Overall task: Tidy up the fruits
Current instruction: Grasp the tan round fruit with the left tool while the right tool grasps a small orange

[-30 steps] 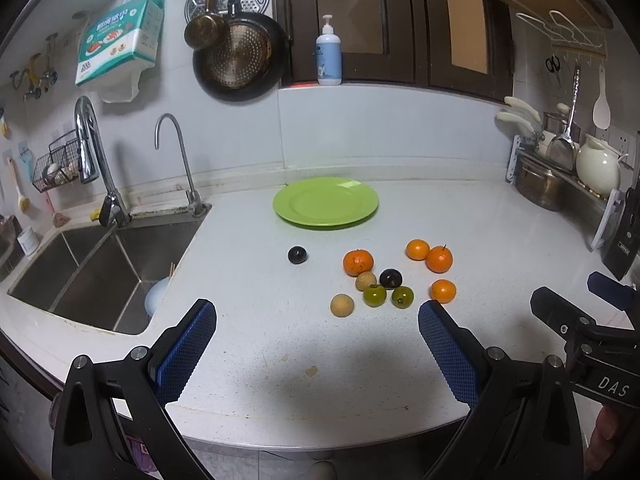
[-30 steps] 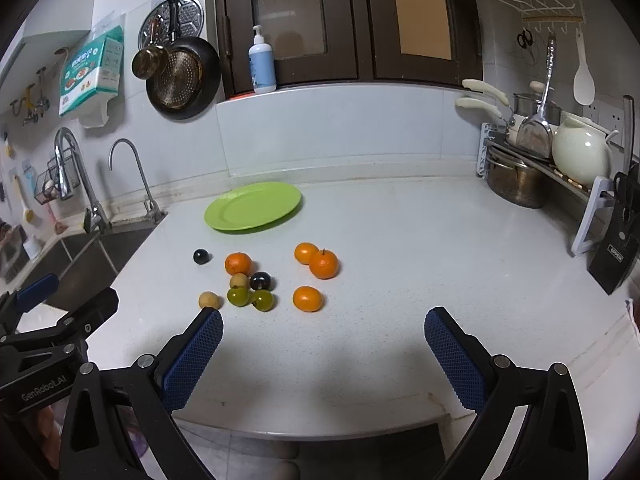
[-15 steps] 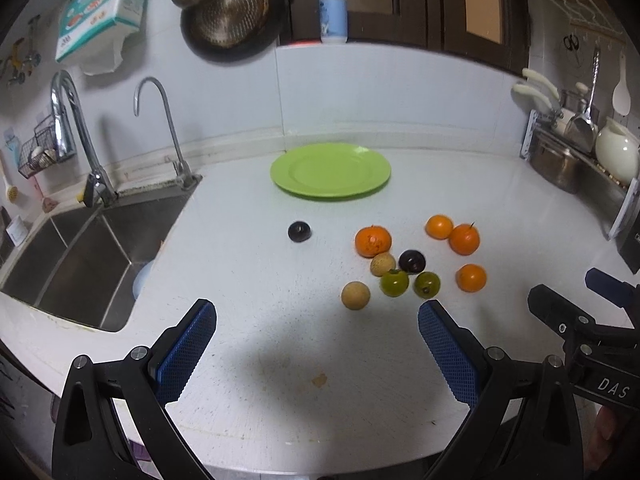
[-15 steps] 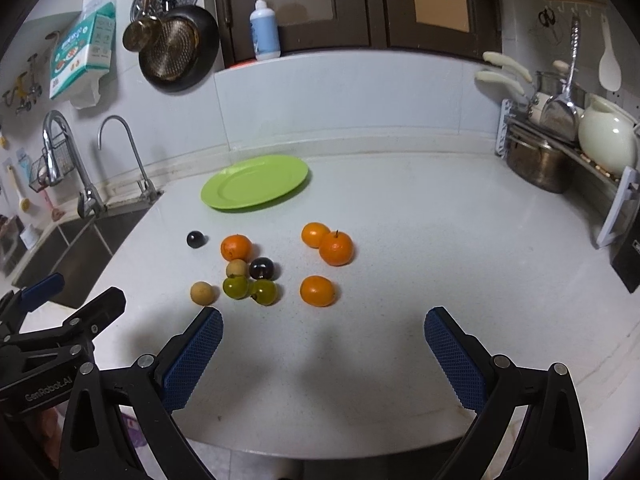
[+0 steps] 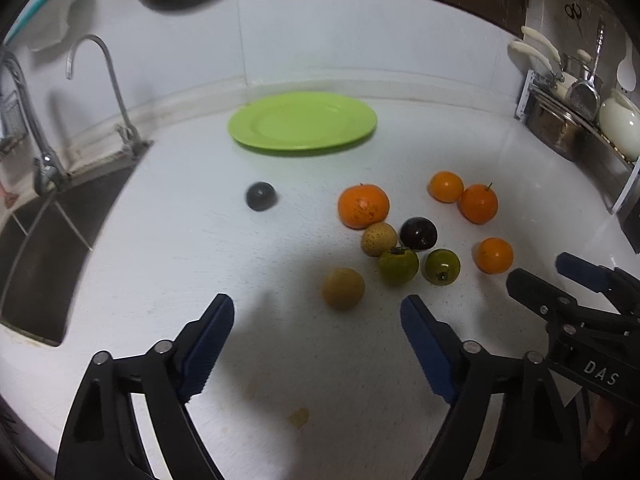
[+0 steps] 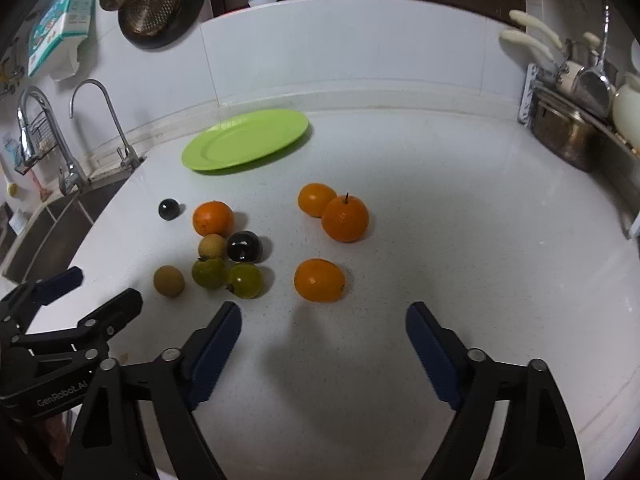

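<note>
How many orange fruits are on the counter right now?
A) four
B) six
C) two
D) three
A: four orange fruits lie on the white counter: one beside the tan and dark fruits, two touching each other, and one alone nearest the right gripper. None is on the green plate yet.

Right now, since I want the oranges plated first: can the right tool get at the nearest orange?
Probably yes. The nearest orange sits just ahead of the right tool, whose jaws are closing with nothing between them yet. Bare counter lies between; the green fruit stands apart to its side.
</note>
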`<state>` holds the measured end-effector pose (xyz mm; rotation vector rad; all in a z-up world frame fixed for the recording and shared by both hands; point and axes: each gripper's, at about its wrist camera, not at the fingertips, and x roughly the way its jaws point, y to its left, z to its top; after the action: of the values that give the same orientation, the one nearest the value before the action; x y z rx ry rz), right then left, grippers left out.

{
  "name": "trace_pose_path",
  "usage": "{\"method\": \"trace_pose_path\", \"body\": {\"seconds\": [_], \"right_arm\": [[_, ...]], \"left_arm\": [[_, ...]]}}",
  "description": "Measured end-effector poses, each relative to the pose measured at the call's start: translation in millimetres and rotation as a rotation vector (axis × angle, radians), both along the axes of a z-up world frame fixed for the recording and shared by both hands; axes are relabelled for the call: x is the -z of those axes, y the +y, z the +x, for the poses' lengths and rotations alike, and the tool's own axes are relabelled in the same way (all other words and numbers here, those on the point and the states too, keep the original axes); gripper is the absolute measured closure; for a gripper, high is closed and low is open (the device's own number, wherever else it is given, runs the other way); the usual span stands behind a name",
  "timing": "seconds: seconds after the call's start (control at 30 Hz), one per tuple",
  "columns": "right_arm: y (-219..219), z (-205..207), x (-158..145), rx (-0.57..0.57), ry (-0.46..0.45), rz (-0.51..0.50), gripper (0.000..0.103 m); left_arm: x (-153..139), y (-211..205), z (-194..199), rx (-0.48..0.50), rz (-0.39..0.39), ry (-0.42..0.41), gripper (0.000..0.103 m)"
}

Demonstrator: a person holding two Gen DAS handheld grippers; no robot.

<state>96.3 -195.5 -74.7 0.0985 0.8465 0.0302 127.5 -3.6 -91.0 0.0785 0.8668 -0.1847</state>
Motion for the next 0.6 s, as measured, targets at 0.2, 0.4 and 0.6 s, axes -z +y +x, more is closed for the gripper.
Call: {"method": "trace_pose_path", "body": {"seconds": [0.2, 0.4, 0.6], "right_arm": [[-2.2, 17.2, 11.6, -0.01, 0.043, 0.016, 0.04], [-1.8, 27.1, 17.2, -0.028, 0.061, 0.013, 0.05], [-1.8, 35.3, 21.1, -0.048, 0.072, 0.014, 0.059]], "left_arm": [[12.5, -7.0, 16.6, 0.041, -0.022, 0.052, 0.04], [19.1, -14.0, 24.9, 0.074, -0.023, 0.079, 0.052], [24.5, -17.2, 31.0, 0.094, -0.03, 0.109, 0.07]]}}
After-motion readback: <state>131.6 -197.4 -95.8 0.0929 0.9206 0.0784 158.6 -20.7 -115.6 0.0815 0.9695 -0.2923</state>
